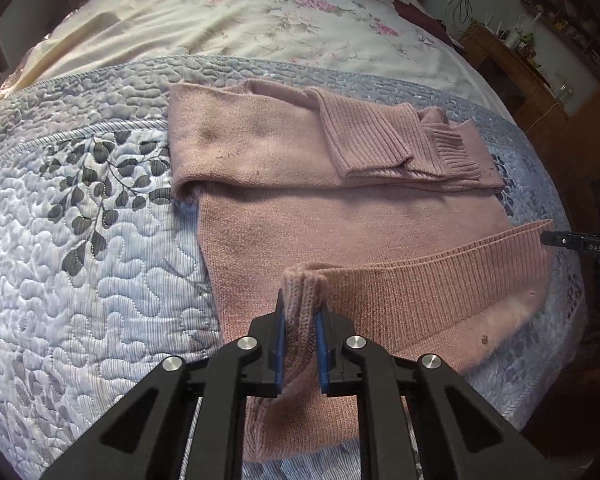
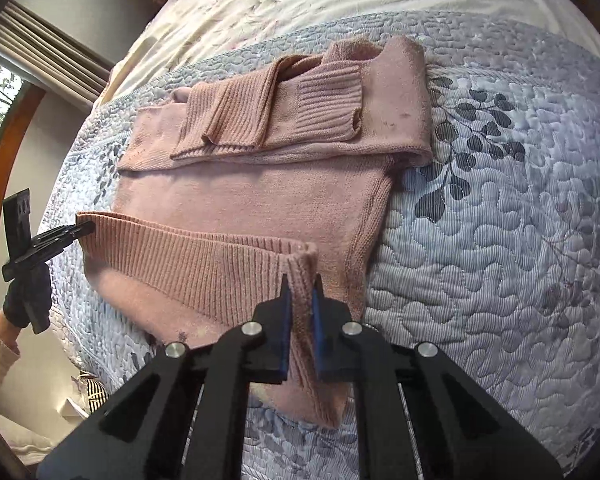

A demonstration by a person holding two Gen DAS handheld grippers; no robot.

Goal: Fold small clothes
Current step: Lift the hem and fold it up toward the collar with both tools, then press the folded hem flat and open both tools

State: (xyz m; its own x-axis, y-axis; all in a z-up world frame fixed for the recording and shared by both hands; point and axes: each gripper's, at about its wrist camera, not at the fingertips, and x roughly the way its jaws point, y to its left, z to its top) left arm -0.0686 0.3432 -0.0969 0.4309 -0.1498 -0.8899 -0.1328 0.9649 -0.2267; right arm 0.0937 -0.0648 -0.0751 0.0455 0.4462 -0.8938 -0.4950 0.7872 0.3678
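Both grippers [image 1: 302, 330] [image 2: 300, 320] clamped on sweater [image 1: 300, 208] hem corners.

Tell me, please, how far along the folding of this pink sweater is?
Done: both sleeves lie folded across the pink sweater. In hand: the left gripper and right gripper each pinch a corner of the ribbed hem, lifted off the quilt. Left: carrying the hem up to the collar.

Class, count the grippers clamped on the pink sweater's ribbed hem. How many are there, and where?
2. The left gripper pinches one corner of the pink sweater's hem; the right gripper pinches the opposite corner.
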